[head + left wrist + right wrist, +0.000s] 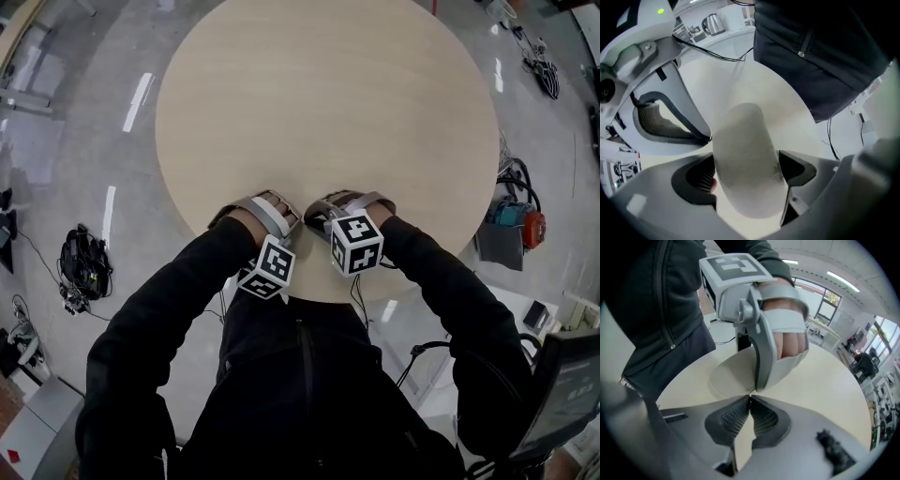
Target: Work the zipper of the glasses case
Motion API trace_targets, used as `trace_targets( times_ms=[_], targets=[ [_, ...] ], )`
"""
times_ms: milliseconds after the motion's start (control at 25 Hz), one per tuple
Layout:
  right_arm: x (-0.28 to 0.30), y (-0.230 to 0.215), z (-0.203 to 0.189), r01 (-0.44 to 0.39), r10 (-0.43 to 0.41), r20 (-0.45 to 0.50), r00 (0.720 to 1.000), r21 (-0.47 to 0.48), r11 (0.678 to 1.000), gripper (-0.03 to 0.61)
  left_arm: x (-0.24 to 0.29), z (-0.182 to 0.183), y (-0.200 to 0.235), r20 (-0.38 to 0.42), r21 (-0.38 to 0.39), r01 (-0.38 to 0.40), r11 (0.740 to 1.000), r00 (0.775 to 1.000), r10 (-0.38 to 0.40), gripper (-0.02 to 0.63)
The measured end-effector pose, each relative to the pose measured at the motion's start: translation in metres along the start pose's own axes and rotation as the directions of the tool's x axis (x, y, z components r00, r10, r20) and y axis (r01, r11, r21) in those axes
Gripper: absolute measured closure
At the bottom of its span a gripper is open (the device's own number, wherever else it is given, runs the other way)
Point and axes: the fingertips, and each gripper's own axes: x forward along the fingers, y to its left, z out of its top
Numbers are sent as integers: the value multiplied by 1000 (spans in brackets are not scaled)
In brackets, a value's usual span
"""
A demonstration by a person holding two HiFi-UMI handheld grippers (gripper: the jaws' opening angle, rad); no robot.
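Observation:
The glasses case (745, 164) is a pale grey oval pouch and lies on the round wooden table (328, 94) at its near edge. My left gripper (746, 176) points straight down and is shut on the case, with a dark pad pressed against each side. My right gripper (749, 399) is shut, and its tips meet right at the rim of the case (729, 376), beside the left gripper (761, 376). No zipper pull can be made out between them. In the head view both grippers (267, 214) (349, 211) sit side by side and hide the case.
The person's dark zipped jacket (661, 301) hangs just behind the table's near edge. On the floor lie a bundle of black cables (84, 262) to the left and an orange and blue tool (517, 217) to the right. Beyond the grippers the tabletop is bare wood.

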Motion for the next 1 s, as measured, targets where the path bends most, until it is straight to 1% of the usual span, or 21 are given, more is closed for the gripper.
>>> trace_targets(
  times_ms=[40,80,120,160,200,240,320,360,400,480,520,560,640,680,720,760,840,880,920,960,1000],
  targets=[
    [-2,-3,2,15,-17,31,999,52,999,571,0,-4,1,2,-61,-10,998,1000,10,176],
    [-6,-8,3,28,-37,72,997,128,991,564,-1,-8,3,6,-136,-21,991,1000,22,169],
    [-12,-14,2,36,-63,116,991,223,974,522,-3,-14,6,14,-220,-31,975,999,35,157],
    [-19,-20,-1,43,-98,154,983,325,945,485,-4,-19,7,28,-311,-34,950,999,45,157],
    [-27,-27,-7,57,-145,180,973,422,905,474,-4,-24,8,48,-408,-26,913,998,50,160],
    [-36,-33,-14,75,-199,193,961,511,856,472,-5,-27,8,74,-506,-7,863,996,51,162],
    [-57,-41,-33,116,-314,190,930,661,742,472,-6,-30,10,125,-668,41,743,991,58,164],
    [-69,-44,-43,135,-372,179,911,722,678,472,-7,-30,12,136,-720,47,693,988,74,167],
    [-81,-45,-53,151,-427,164,889,776,612,472,-8,-31,16,134,-754,38,656,986,98,169],
    [-105,-47,-70,161,-528,135,838,865,476,472,-11,-36,22,101,-796,-19,606,981,163,167],
    [-117,-46,-77,152,-576,124,808,901,407,472,-14,-40,24,79,-817,-54,575,976,203,166],
    [-128,-45,-84,134,-621,114,775,932,338,472,-18,-43,26,58,-841,-84,535,968,242,165],
    [-150,-41,-95,80,-708,90,700,976,204,472,-28,-51,27,32,-892,-112,438,951,309,166],
    [-160,-39,-100,51,-746,74,662,988,143,472,-35,-54,26,32,-915,-106,389,942,333,166],
    [-170,-36,-105,28,-776,53,628,995,91,472,-42,-56,25,41,-935,-88,342,935,352,167],
    [-178,-33,-109,13,-800,30,600,999,47,472,-50,-56,23,54,-952,-63,299,929,366,167],
    [-189,-25,-114,0,-827,-15,562,1000,-18,473,-65,-58,19,70,-974,-21,227,920,386,167],
    [-190,-23,-114,-3,-832,-31,554,999,-39,474,-73,-61,18,67,-980,-13,196,915,398,170],
    [-190,-21,-111,-4,-833,-39,551,999,-50,474,-80,-65,18,60,-986,-10,164,907,416,173],
    [-188,-21,-105,-4,-832,-38,553,999,-49,474,-90,-69,20,52,-992,-4,124,895,443,179],
    [-186,-20,-98,-3,-830,-31,556,999,-40,474,-102,-73,24,45,-997,10,76,876,481,193]
  ],
)
